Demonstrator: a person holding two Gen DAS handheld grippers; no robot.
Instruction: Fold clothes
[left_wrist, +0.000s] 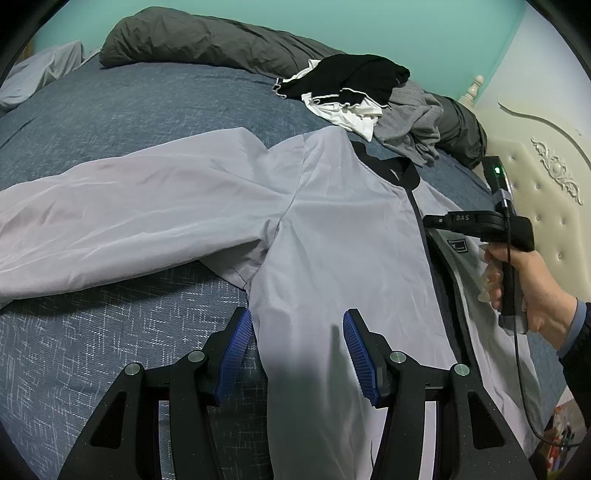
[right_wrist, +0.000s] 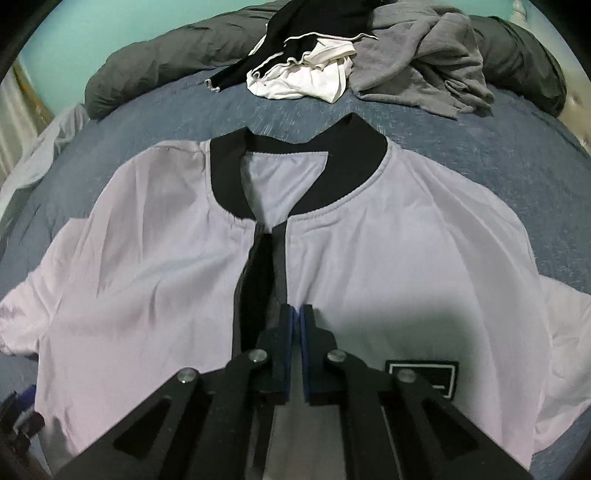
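A pale lilac jacket (left_wrist: 332, 229) with a black collar (right_wrist: 299, 173) and black front placket lies face up on the blue bedspread (left_wrist: 129, 110), one sleeve (left_wrist: 110, 206) spread to the left. My left gripper (left_wrist: 297, 325) is open, its blue pads straddling the jacket's left side below the armpit. My right gripper (right_wrist: 297, 314) is shut over the front placket at chest height; whether it pinches cloth cannot be told. In the left wrist view it shows as a black tool (left_wrist: 480, 225) in a hand.
A heap of black, white and grey clothes (right_wrist: 351, 55) lies beyond the collar. A dark grey duvet (left_wrist: 207, 40) runs along the far edge. A cream padded headboard (left_wrist: 546, 192) stands at the right. A pale cloth (right_wrist: 37, 155) lies far left.
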